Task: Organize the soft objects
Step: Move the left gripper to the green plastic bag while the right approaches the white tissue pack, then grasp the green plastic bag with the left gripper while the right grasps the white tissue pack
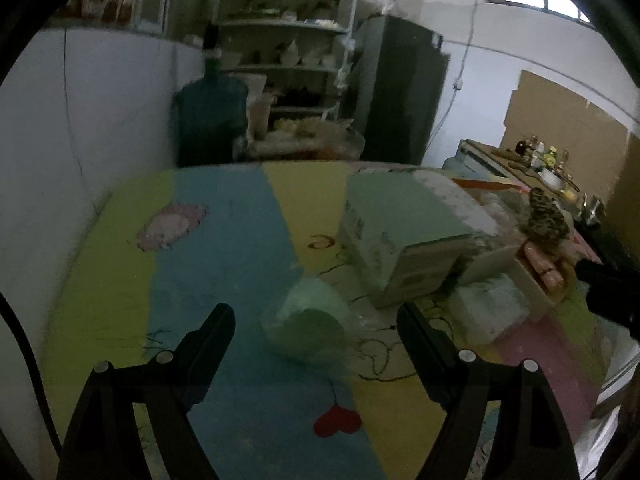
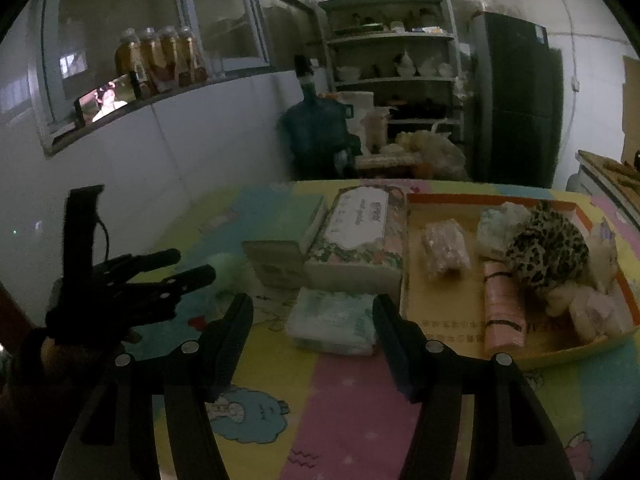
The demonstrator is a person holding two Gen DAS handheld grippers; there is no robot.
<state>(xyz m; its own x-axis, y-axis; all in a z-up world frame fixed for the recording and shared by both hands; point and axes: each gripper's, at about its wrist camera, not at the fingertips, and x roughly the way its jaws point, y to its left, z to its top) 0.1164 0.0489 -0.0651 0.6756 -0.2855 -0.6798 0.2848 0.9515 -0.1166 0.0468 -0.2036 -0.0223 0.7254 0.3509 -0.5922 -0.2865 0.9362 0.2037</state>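
1. Setup: a table with a colourful striped cartoon mat (image 1: 224, 248), and a shallow cardboard tray (image 2: 568, 350) on the right side that already holds soft stuff: a leopard-print plush (image 2: 548, 248), a pink roll (image 2: 502, 308), a wrapped pinkish bundle (image 2: 444, 250) and some pale fluffy pieces.

2. Left gripper (image 1: 316, 320): jaws spread wide, nothing between the pads. Dead ahead of it, just past the fingertips and roughly centred in the gap, sits a pale green soft thing in clear wrap (image 1: 308, 320). Looks like a roll or ball, but it's too blurry to say which.

3. Right gripper (image 2: 314, 316): jaws also apart, not clamped on anything. A flat pack of tissues (image 2: 332, 320) lies right in front of it between the two fingers. I can't tell for sure whether the pads touch it; it looks like a small gap on each side.

4. Behind the pack are a floral tissue box (image 2: 356, 236) and a green box (image 1: 400, 232), both next to the tray.

5. The bit that matters: the tissue pack's long side runs across the right jaws, left to right, so they'd close along its length. My guess is it squishes fine, but a bite across the short side would be neater. The tray is just to the right of that pack, so the right hand is clearly the closer one for it. The green wrapped thing is well away from the tray and belongs to the left.
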